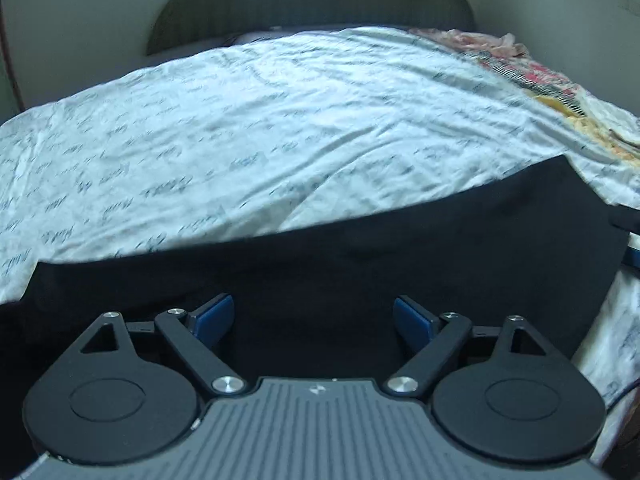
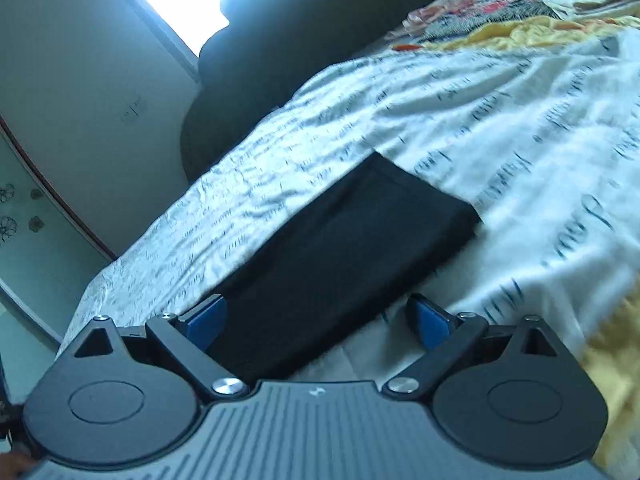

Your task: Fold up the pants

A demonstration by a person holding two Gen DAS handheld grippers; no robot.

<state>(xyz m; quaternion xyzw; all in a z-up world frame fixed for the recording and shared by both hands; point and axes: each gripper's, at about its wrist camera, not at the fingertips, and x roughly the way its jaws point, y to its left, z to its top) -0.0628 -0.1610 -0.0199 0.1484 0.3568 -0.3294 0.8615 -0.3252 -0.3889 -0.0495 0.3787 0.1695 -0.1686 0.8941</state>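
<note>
1. Left tool (image 1: 313, 318) and right tool (image 2: 316, 318): both spread wide, gripping nothing.
2. Black fabric pants (image 2: 344, 248) already a flat folded rectangle on the white script-printed bed sheet (image 1: 240, 128).
3. Perhaps one more fold left.

A bed (image 1: 240, 112) covered by a wrinkled white sheet printed with dark script carries black pants (image 2: 340, 248) folded flat near its front edge, while a heap of patterned red and yellow cloth (image 2: 500, 4) lies at its far end.
</note>
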